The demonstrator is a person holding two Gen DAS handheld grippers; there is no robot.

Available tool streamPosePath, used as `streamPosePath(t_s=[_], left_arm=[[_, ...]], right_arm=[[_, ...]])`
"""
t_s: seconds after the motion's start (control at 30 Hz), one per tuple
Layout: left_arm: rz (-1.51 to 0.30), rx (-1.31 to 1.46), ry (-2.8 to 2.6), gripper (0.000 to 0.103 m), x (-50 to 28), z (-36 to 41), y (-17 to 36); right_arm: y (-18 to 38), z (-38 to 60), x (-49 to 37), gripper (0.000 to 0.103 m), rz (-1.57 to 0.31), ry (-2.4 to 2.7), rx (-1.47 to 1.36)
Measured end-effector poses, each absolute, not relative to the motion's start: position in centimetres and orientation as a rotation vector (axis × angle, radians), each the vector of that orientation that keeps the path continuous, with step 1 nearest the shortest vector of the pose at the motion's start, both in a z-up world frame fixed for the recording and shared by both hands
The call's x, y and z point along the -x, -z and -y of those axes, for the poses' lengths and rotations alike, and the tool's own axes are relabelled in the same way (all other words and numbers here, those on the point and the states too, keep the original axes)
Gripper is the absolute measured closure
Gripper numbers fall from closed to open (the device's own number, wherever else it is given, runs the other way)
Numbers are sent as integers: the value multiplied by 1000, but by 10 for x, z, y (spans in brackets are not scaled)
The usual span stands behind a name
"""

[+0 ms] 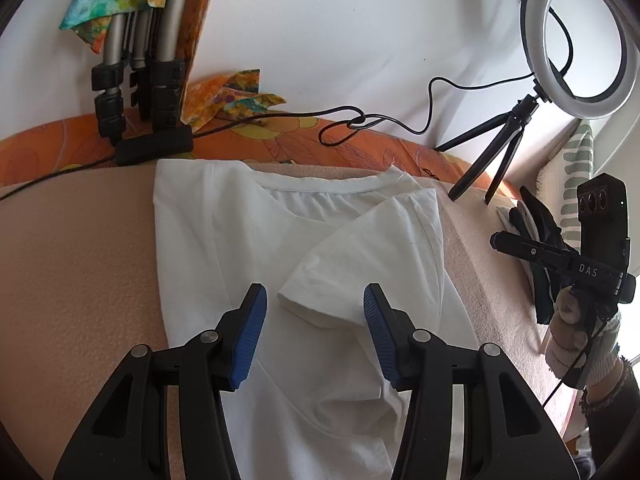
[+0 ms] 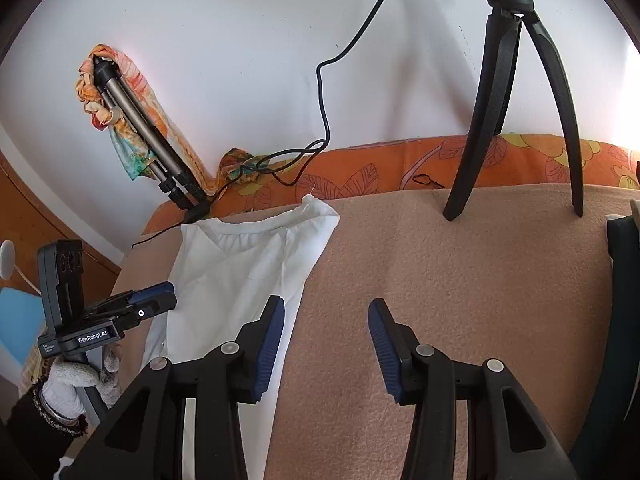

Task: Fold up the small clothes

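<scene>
White T-shirt [image 1: 224,248] flat on peach blanket [image 1: 80,260], centre of left wrist view, sleeve folded inward. Judged light, limp, non-slip; take doubled hem or side edge. Left claw [image 1: 315,308] and right claw [image 2: 326,322] both half-open, empty.

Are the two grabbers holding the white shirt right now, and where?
No. The left gripper and right gripper are both open, holding nothing; the white shirt lies loose.

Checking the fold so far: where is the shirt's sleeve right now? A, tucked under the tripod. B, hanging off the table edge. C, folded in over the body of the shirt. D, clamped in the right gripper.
C: the sleeve lies folded across the white shirt, free of both grippers.
</scene>
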State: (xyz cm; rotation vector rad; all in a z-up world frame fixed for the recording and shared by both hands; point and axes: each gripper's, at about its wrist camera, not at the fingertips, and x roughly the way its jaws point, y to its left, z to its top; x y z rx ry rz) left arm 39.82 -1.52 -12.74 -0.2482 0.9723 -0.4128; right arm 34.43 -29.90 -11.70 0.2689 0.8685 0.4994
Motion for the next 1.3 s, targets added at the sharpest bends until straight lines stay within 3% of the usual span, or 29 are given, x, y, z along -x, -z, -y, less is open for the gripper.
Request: streamPosePath(t_s=[0.1,0.2,0.3,0.4,0.9,1.3], left_arm=[[-971,265,410,54,-401,16,132],[-960,289,404,61,-403,13,135],[-945,275,414,89,-406,15,137],[-922,257,416,99,-407,17,136],[-770,198,329,101,-384,1,113],[-782,121,275,101,-368,-11,123]], right_arm=[[125,298,-363,56,-884,-499,-301],[132,295,-375,56,-896,-506,-329],[135,291,-381,56,-898,-515,-336],[134,288,-383,56,-898,-520,-339],[123,281,-393,57,-886,-534,-321],[135,270,-412,57,-866,-610,-338]])
